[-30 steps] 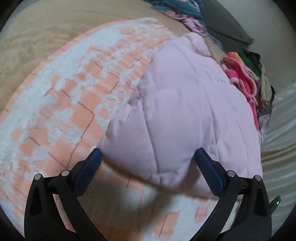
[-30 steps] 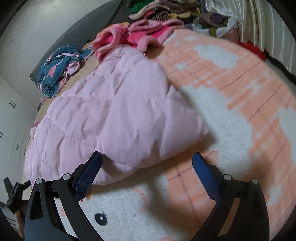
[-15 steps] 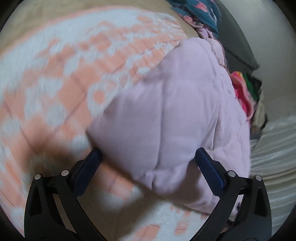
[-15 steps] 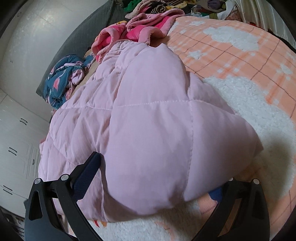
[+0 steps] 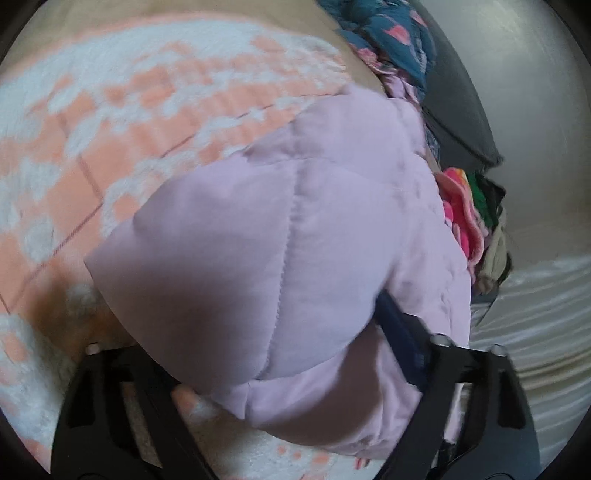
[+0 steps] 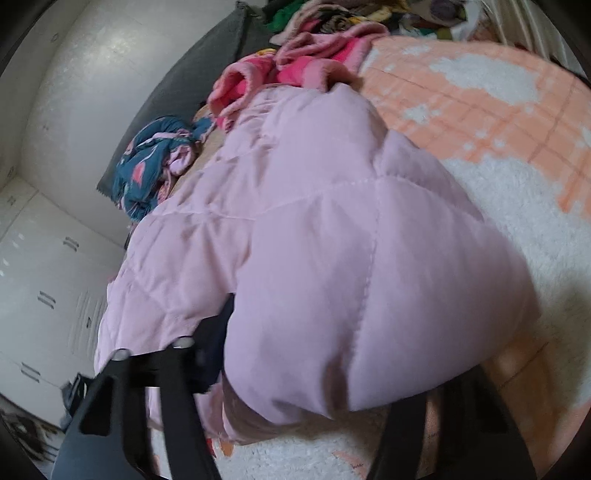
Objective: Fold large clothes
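A large pale pink quilted jacket point(image 5: 295, 229) lies on an orange-and-white fleece blanket point(image 5: 110, 103). In the left wrist view one corner of the jacket fills the space between my left gripper's point(image 5: 258, 343) fingers; the right blue pad point(image 5: 399, 339) shows, the left one is hidden under the cloth. In the right wrist view another corner of the jacket point(image 6: 332, 258) lies between my right gripper's point(image 6: 332, 369) fingers; both pads are mostly covered. The jaws of both are still wide apart, and I cannot tell whether they press the cloth.
A pink fleece garment point(image 6: 295, 66) and a heap of mixed clothes point(image 6: 369, 18) lie at the far end of the jacket. A blue patterned garment point(image 6: 151, 166) lies by a grey pillow point(image 6: 207, 62). White cupboards point(image 6: 44, 277) stand at the left.
Both grippers moved forward onto the jacket's near corners; the pink cloth now lies between the fingers and covers pads that were bare a second ago.
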`<state>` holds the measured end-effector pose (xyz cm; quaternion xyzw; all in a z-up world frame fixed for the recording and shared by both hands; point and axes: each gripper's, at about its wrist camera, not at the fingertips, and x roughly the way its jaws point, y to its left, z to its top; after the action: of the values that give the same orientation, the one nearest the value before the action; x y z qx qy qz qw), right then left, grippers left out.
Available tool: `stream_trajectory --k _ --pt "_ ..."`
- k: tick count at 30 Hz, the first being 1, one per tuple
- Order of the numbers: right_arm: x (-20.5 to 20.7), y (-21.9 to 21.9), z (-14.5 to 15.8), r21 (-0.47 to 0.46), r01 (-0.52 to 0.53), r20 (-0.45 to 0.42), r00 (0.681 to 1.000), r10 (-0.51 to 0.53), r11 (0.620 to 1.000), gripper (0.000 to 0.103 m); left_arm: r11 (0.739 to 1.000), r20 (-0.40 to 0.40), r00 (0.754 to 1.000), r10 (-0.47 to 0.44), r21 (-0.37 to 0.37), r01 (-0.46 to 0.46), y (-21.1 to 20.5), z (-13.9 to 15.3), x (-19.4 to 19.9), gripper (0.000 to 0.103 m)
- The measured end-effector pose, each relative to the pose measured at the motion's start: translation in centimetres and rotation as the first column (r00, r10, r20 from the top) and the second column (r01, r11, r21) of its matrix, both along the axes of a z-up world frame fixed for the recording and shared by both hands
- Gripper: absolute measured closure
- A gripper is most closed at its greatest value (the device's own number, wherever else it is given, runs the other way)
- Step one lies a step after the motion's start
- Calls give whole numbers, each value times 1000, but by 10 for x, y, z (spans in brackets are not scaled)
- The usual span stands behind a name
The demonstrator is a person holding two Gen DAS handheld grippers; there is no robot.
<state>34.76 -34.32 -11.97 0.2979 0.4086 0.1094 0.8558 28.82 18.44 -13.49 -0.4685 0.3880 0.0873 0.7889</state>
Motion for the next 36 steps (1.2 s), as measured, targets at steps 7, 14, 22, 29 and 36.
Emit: stream_trajectory --k 7,14,22,29,36 --pt "-3 22 31 -196 -63 47 996 73 979 70 949 -20 989 -148 280 148 -26 53 7 73" --pt "-25 49 66 -402 -101 130 978 166 910 77 814 -75 959 -273 513 272 -52 94 8 80" --pt "-81 56 101 -509 -108 237 936 260 854 78 724 -73 941 -331 620 302 -63 118 -29 82" --pt "-127 54 114 -531 -118 261 919 295 839 78 676 -96 924 -369 655 338 -74 121 -70 82" --pt "-164 54 116 -545 -126 255 917 307 829 78 652 -108 917 -384 672 352 -79 122 -102 82"
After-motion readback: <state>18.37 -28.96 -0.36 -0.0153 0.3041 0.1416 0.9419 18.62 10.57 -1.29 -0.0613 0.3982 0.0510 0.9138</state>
